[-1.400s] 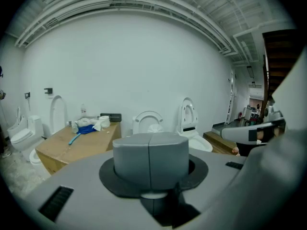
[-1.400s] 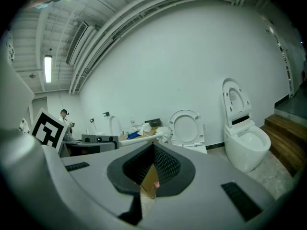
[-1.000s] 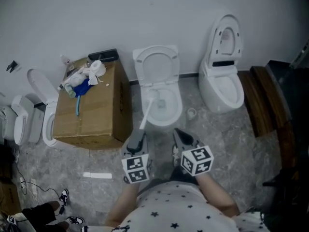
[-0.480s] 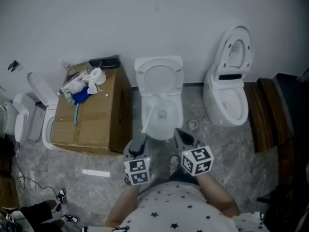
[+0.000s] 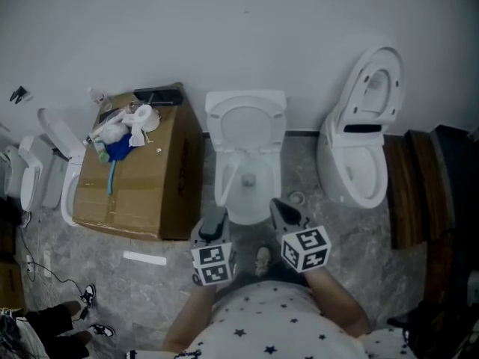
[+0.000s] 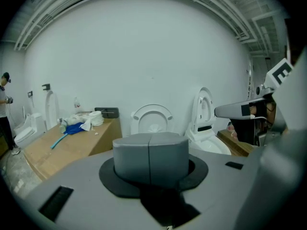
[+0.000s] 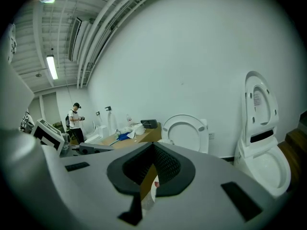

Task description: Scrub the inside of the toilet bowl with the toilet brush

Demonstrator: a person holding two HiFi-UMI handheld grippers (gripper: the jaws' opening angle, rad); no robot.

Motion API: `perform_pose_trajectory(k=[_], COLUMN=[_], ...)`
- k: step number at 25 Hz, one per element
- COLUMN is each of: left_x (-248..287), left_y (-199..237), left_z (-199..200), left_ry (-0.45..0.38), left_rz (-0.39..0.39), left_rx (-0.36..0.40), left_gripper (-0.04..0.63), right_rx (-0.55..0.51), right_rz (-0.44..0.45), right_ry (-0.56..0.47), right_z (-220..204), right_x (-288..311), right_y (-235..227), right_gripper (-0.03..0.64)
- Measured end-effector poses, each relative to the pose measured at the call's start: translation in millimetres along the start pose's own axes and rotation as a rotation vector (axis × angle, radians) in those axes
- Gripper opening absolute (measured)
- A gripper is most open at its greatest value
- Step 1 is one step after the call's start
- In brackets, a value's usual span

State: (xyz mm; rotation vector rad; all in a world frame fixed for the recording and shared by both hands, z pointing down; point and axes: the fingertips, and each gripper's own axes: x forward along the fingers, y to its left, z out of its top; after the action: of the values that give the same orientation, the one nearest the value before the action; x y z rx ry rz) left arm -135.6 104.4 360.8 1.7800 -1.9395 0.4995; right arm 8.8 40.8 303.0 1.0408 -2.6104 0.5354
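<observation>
White brush (image 5: 230,179) in left gripper (image 5: 216,215) dips into toilet bowl (image 5: 275,193).

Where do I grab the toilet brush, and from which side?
Grip the toilet brush by the top end of its thin white handle. It leans against the near left rim of the toilet bowl, head down inside, so probably come from the front with the left gripper, jaws across the handle.

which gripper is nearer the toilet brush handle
Left. The left gripper sits just short of the near end of the toilet brush handle; the right gripper is farther off, to the handle's right.
</observation>
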Motion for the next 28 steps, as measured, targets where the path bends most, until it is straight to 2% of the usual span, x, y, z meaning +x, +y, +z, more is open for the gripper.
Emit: perform_pose_trajectory(k=[11, 28], left_x=[48.7, 139.7], left_y=[-0.4, 2.0], left_z=[-11.7, -59.9], left_ry=[0.078, 0.224], left_rz=[0.055, 0.049], left_rx=[-0.052, -0.075], left_gripper=[0.155, 0.155], right_rx=[-0.003, 0.049], right_rz=[0.034, 0.020], right_ry=[0.067, 0.162], right_z=[-15.9, -59.0], right_x=[31.5, 77.8], right_y=[-43.5, -79.3], right_gripper=[0.006, 0.006])
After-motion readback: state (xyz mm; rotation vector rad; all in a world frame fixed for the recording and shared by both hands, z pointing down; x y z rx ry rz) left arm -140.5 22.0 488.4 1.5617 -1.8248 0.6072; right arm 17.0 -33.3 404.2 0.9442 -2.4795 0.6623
